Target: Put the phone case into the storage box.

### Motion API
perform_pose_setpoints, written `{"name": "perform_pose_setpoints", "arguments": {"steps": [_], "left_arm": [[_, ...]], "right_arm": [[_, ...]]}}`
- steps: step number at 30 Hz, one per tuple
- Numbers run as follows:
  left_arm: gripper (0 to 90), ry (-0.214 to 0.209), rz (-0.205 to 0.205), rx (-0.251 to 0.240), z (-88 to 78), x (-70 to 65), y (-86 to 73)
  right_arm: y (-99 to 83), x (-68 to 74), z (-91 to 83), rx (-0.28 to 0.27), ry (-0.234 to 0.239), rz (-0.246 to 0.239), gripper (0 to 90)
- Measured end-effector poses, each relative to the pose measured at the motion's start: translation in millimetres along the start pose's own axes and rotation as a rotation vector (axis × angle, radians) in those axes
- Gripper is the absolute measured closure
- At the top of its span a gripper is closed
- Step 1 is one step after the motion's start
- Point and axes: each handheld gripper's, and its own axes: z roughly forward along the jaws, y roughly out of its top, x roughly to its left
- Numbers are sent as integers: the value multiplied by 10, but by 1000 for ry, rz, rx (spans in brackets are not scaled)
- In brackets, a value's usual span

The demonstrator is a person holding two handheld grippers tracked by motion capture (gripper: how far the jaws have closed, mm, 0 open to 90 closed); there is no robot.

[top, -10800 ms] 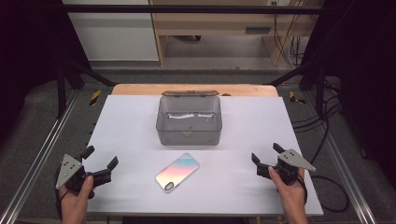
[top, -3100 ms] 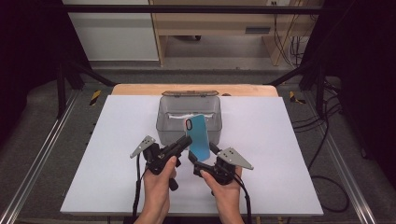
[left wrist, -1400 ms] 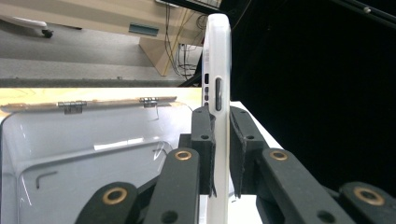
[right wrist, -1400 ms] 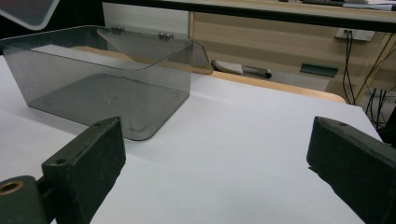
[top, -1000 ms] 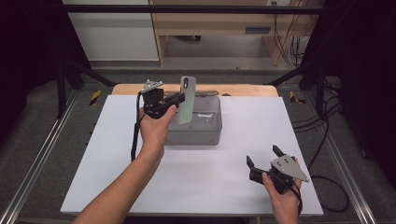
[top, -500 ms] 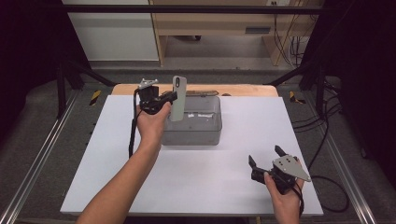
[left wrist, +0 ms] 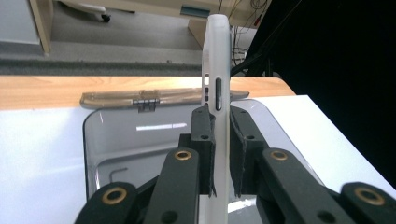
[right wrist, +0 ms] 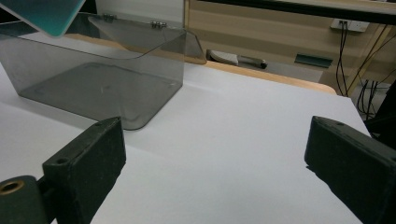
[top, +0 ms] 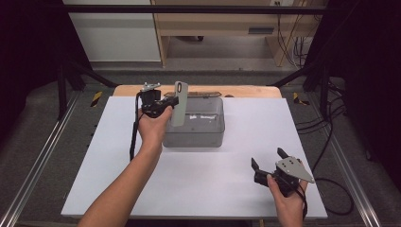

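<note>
We see the left gripper [top: 166,103] pinching the phone [top: 179,103] upright, long axis vertical, thin edge toward us, over the box [top: 198,135]; right gripper [top: 267,161] spread wide.

Bright table (dark, soft surroundings).

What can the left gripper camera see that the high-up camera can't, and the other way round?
The left gripper view shows the phone's side buttons and the left gripper's pads clamping it edge-on. The high view shows the person's forearms, the whole white table and the right gripper, open near the front edge. Both show the phone above the open grey box.
</note>
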Motion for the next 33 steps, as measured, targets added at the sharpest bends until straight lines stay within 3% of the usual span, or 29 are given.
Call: {"name": "perform_pose_setpoints", "arguments": {"steps": [13,23,33], "left_arm": [[811,42,-23,40,133,138,-172],[811,80,-12,84,258,112,-261],[811,70,-5,147,390,94,-347]], "right_arm": [[-1,15,5,8,11,-1,56],[3,21,11,8,25,-1,57],[3,11,5,10,26,2,57]]}}
